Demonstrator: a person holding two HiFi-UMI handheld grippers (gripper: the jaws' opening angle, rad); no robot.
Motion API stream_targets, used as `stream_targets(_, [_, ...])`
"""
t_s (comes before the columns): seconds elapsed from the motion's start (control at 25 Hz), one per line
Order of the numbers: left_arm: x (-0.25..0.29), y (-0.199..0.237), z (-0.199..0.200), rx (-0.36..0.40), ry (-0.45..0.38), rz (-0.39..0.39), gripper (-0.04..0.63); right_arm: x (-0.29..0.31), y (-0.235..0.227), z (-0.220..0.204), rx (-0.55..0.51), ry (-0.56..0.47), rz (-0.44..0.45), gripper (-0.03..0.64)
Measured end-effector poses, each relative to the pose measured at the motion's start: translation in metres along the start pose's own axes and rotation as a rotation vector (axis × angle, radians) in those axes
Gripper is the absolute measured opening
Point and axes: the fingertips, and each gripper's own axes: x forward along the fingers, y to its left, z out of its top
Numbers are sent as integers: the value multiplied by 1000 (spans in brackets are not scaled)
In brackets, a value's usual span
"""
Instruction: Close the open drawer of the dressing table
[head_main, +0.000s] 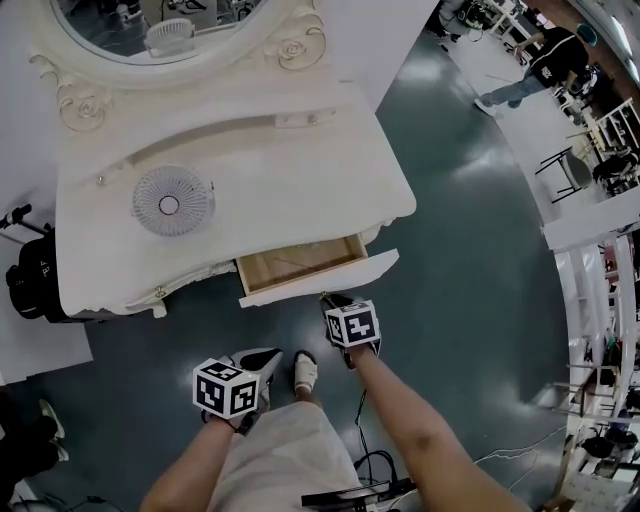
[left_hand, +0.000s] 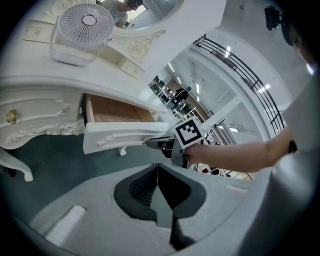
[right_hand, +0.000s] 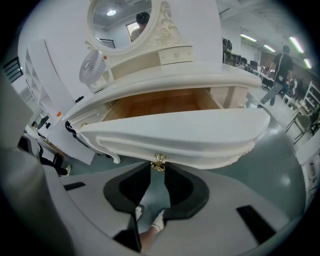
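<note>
Drawer (head_main: 300, 262) half out beneath table (head_main: 300, 170), toward its right end. Right gripper (right_hand: 158, 169) apparently pinching brass knob (right_hand: 159, 161) at mid-front. Left gripper (left_hand: 158, 170) pressed together on nothing, well short of drawer. Best pushed straight in, level, without twisting, until flush with the frame. Shown only in right gripper view: knob and pinch. Shown only from head view: how far out. Side-on angle from left gripper view.

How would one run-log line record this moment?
drawer: open | right gripper: closed on knob | left gripper: shut, empty
</note>
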Motion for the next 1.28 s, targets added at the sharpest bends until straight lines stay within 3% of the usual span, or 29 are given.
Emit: stream_targets(1.28, [7, 29, 17, -63, -30, 29, 10, 31, -5, 62, 17, -42, 17, 98])
